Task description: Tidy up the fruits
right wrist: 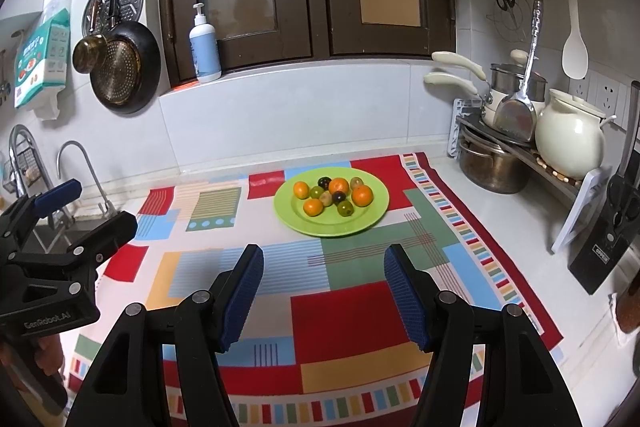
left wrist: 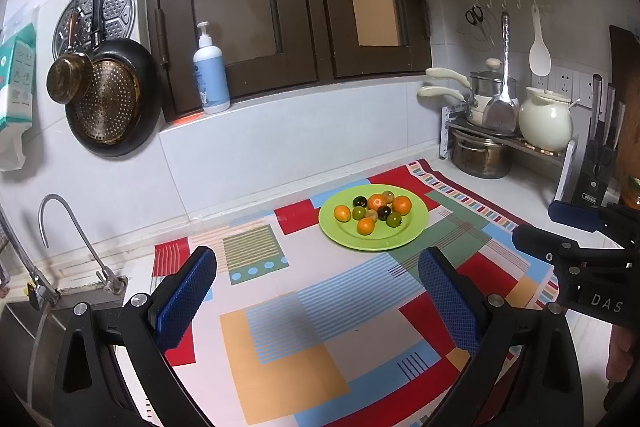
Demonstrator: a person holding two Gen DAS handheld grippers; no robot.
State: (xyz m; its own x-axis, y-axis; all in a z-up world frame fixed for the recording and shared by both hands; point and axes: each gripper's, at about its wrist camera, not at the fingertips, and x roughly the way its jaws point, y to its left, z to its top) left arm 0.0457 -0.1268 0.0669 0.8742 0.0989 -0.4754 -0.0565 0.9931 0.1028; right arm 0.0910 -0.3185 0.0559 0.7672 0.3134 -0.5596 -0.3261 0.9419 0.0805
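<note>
A green plate (left wrist: pixel 416 227) (right wrist: pixel 376 211) sits on the far part of a colourful patterned mat (left wrist: pixel 304 327) (right wrist: pixel 340 319). It holds several small fruits: orange ones (left wrist: pixel 401 205) (right wrist: pixel 362 195), green ones (left wrist: pixel 394 219) (right wrist: pixel 345 208) and dark ones (left wrist: pixel 359 202) (right wrist: pixel 324 182). My left gripper (left wrist: pixel 318 267) is open and empty, above the mat's near part, well short of the plate. My right gripper (right wrist: pixel 324 263) is open and empty, also short of the plate. Each gripper shows in the other's view, the right one (left wrist: pixel 560 227) and the left one (right wrist: pixel 76 211).
A pot rack with steel pots (right wrist: pixel 496 163) and a cream kettle (right wrist: pixel 568 143) stands at the right. A black knife block (right wrist: pixel 608 239) is nearer right. A sink with taps (left wrist: pixel 76 255) lies left. Pans (left wrist: pixel 112 99) hang on the wall; a pump bottle (left wrist: pixel 210 75) stands on the sill.
</note>
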